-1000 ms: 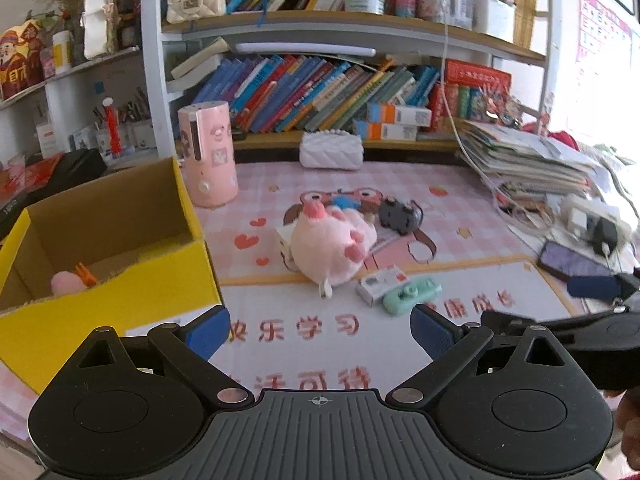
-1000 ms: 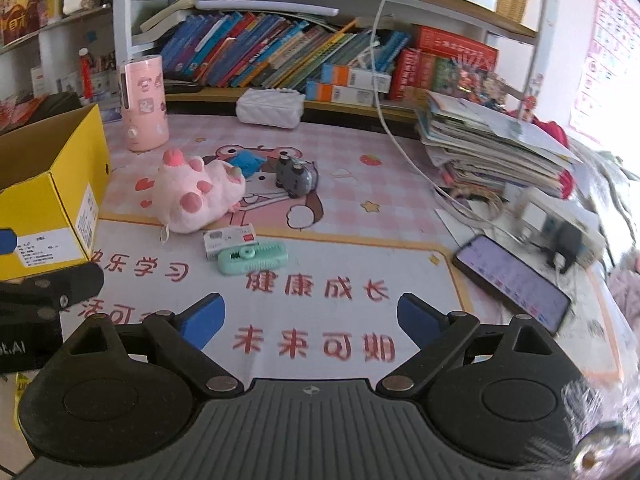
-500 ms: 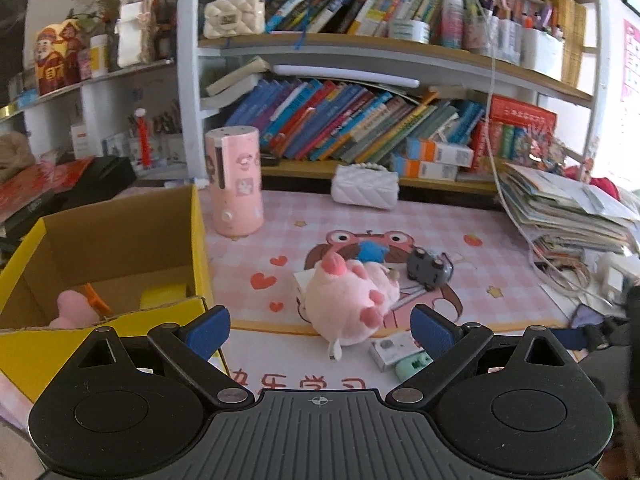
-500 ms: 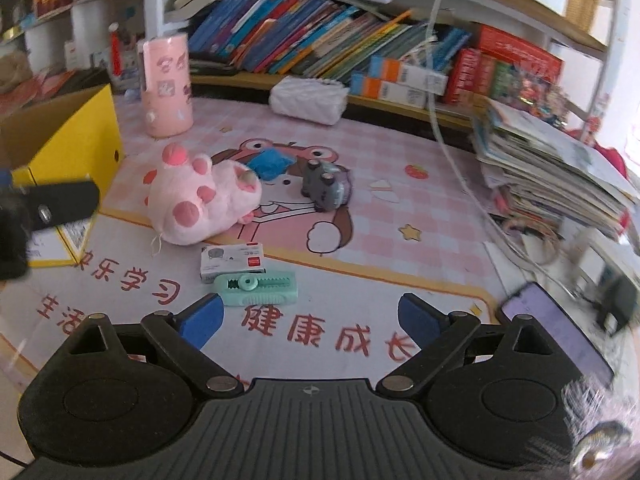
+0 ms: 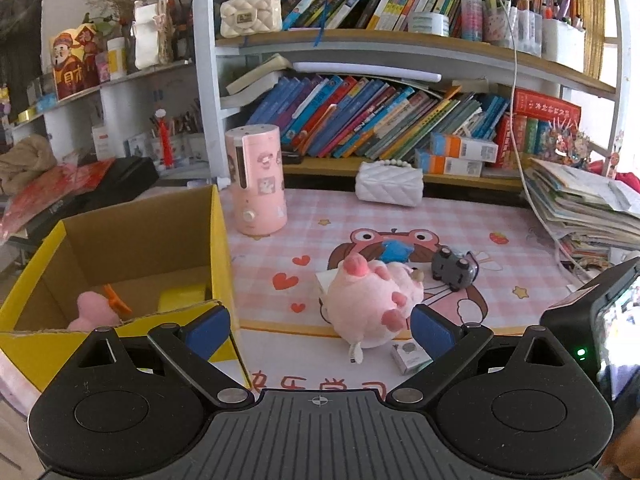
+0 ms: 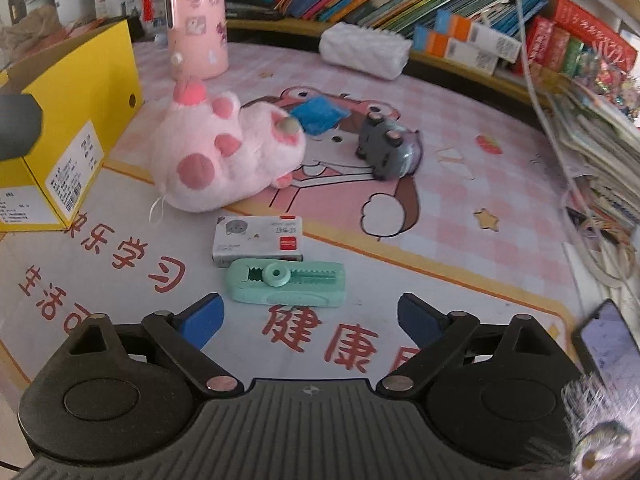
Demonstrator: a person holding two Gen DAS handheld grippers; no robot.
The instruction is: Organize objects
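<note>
Right wrist view: the right gripper (image 6: 310, 314) hangs with jaws spread wide and empty, the mint-green tool (image 6: 286, 282) lying on the surface just ahead between its fingertips, a small white box (image 6: 258, 238) touching its far side.

One plush pig (image 6: 224, 160), one toy car (image 6: 390, 150), two small boxes (image 6: 258, 238)

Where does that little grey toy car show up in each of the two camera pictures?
Left wrist view: toy car right of centre, on its side, just right of the pink plush.
Right wrist view: toy car upper middle, right of the plush.
Shared landmark: the blue packet between them.
</note>
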